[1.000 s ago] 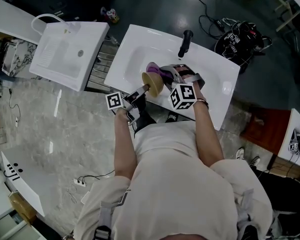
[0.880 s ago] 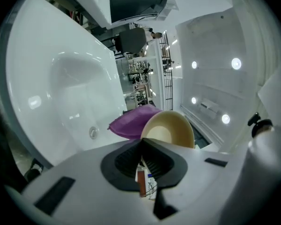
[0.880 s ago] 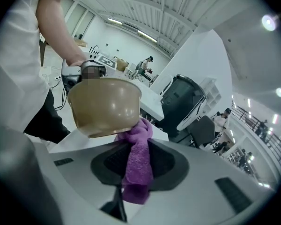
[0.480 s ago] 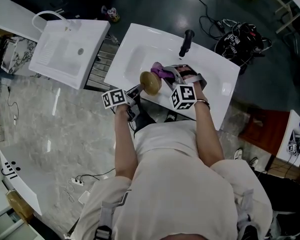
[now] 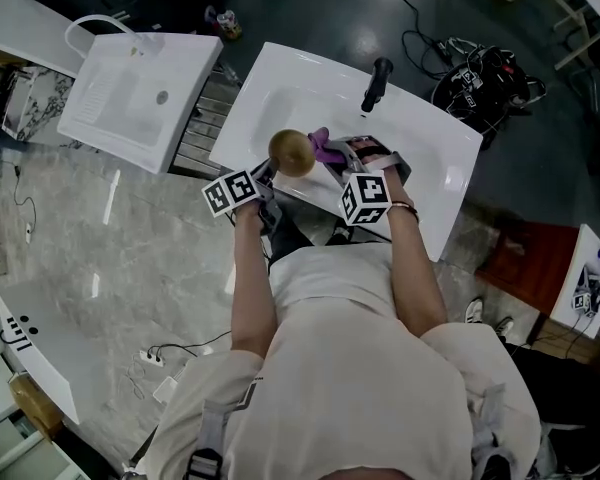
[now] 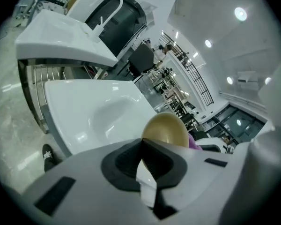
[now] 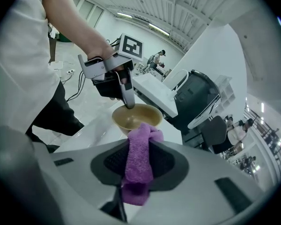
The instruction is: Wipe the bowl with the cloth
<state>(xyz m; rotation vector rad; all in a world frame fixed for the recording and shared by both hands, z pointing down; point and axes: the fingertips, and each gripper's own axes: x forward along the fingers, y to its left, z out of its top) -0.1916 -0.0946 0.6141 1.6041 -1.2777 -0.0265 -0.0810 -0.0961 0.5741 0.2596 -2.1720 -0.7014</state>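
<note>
While the left gripper (image 5: 269, 172) pinches the bowl (image 5: 292, 152) by its rim, the bowl hangs clear above the front half of the white basin (image 5: 425, 138). In the right gripper view one jaw sits inside the rim at 11 o'clock and the other outside it. The bowl is tan, and in the head view its rounded outside faces the camera. In the right gripper view its mouth opens toward the right gripper (image 5: 340, 152).

The right gripper's jaws are clamped on the purple cloth (image 7: 139, 165). The cloth stands up between them, with a bunched end poking out past the tips. In the head view the cloth sits at 3 o'clock of the bowl, just beside it. The bunched end overlaps the bowl's near rim in the right gripper view; contact cannot be confirmed.

A black faucet (image 5: 375, 85) stands at 1 o'clock of the bowl. A second basin (image 5: 130, 98) lies at 10 o'clock, well apart.
</note>
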